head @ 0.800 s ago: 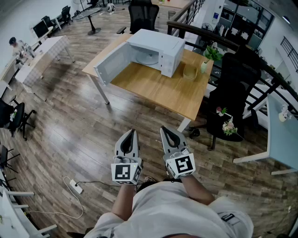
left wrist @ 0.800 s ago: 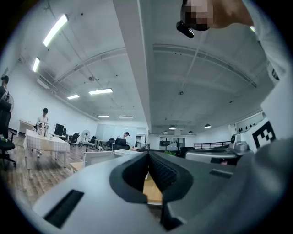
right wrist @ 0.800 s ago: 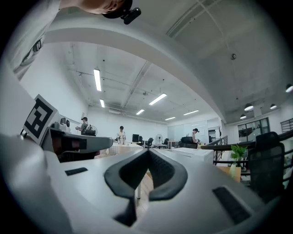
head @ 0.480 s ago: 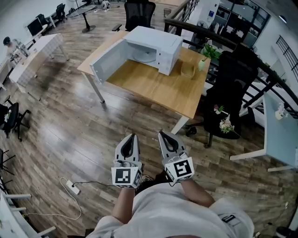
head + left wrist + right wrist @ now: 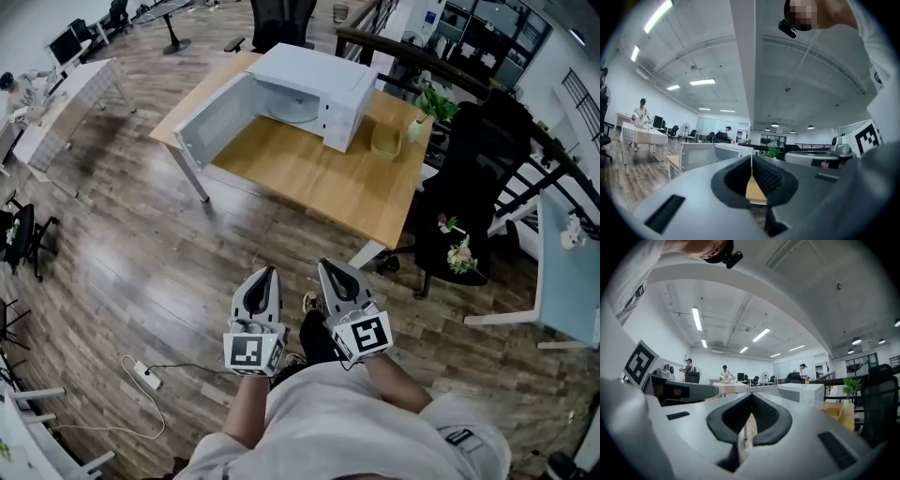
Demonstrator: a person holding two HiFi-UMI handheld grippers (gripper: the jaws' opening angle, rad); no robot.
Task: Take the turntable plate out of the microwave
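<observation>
The turntable plate [image 5: 292,111] is lying flat inside the microwave [image 5: 323,73], showing as a pale round disc on the floor of the oven's cavity. The white microwave is standing at the far side of a wooden surface [image 5: 319,183], and its door [image 5: 212,127] is hanging wide open, swung out to the left of the opening. Just right of the microwave a small tan tray [image 5: 382,142] and a potted plant [image 5: 427,105] are resting on the same surface, and a black chair [image 5: 469,187] is standing off its right end. Both tools are hovering close to the person's body, well apart from the microwave, with a stretch of wooden floor [image 5: 141,253] and the near part of the surface lying between them and the oven. The left tool [image 5: 267,274] is pointing level with its jaws closed together and gripping nothing, and the right tool [image 5: 326,267] beside it is doing the same. A white power strip [image 5: 147,376] is lying on the floor to the left.
</observation>
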